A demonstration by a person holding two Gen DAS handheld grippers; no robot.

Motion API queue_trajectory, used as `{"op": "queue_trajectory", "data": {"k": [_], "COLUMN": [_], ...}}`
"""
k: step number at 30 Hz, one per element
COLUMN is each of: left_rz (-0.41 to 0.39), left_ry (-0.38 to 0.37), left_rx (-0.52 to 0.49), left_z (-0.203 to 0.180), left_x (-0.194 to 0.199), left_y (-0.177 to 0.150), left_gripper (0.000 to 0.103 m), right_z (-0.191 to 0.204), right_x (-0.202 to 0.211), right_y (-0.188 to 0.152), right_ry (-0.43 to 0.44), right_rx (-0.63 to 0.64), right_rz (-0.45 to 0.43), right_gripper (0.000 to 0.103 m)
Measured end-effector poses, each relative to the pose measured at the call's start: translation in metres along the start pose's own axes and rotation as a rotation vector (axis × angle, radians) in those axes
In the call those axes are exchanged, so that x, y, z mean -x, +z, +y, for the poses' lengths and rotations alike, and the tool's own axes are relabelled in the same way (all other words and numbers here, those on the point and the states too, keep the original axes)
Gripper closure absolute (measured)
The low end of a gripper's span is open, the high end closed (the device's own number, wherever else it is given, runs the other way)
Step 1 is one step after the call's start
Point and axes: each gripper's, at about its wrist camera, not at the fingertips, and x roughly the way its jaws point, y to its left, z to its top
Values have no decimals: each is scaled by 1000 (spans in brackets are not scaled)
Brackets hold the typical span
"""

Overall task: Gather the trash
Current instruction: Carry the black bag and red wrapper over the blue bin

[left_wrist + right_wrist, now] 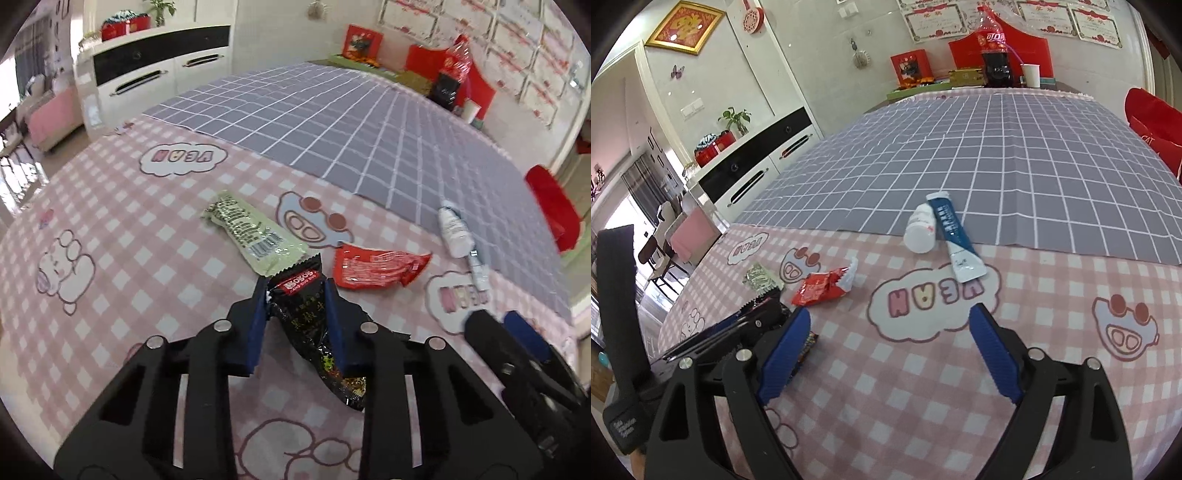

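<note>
Two grippers in play, mine both. My left gripper has its blue pads narrowed onto the crinkled black foil snack wrapper, one pad on each long edge, so the wrapper bows up between them; I judge the pinch across the width is there because thin foil lying flat offers no other purchase. Whether the wrapper is clear of the cloth I cannot tell. My right gripper stands wide with nothing between its blue ribbed pads, poised over the pink-and-white checked cartoon tablecloth, probably ready for a second piece. Just beyond the left jaws lie the pale green printed sachet wrapper, touching the black wrapper's serrated end, and the torn red foil wrapper just beside it. Further out, at the seam with the grey grid-pattern cloth, rest a small white plastic bottle on its side and a blue-and-white squeeze tube, touching each other. No bin shows in either view, so the drop point is unknown to me. Judgement: first of several pieces in hand, collection early.
</note>
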Motion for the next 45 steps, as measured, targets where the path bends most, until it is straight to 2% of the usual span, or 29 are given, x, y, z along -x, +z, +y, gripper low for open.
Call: {"op": "queue_trajectory", "data": {"k": [3, 6, 11, 13, 15, 19, 20, 22, 24, 29, 33, 45], "left_rz": [-18, -41, -68, -73, -73, -59, -57, -55, -58, -81, -106, -179], "left_ry": [-45, -59, -36, -27, -28, -47, -53, -64, -75, -89, -79, -1], "left_rx": [14, 38, 63, 73, 77, 87, 90, 95, 97, 126, 148, 243], "left_z": [8, 21, 44, 53, 59, 71, 73, 77, 82, 101, 122, 213], "left_x": [10, 19, 23, 21, 20, 18, 18, 19, 22, 39, 59, 120], "left_y": [2, 9, 21, 25, 27, 29, 29, 28, 28, 26, 22, -6], "left_gripper": [75, 75, 75, 75, 75, 75, 75, 75, 75, 75, 75, 75], "right_z": [10, 20, 37, 43, 47, 51, 53, 54, 63, 109, 149, 249], "right_x": [-4, -12, -35, -42, -52, -64, -66, -67, -61, -34, -19, -1], "right_y": [5, 11, 20, 21, 22, 21, 21, 21, 21, 18, 10, -29], "right_ry": [-11, -8, -17, -18, -43, -70, -78, -77, -118, -113, -52, 154], "right_rx": [1, 0, 12, 17, 23, 36, 46, 53, 89, 207, 274, 387], "right_rz": [29, 49, 78, 86, 100, 113, 113, 116, 86, 4, -15, 4], "right_gripper": [17, 17, 17, 22, 38, 58, 73, 78, 83, 84, 84, 84]}}
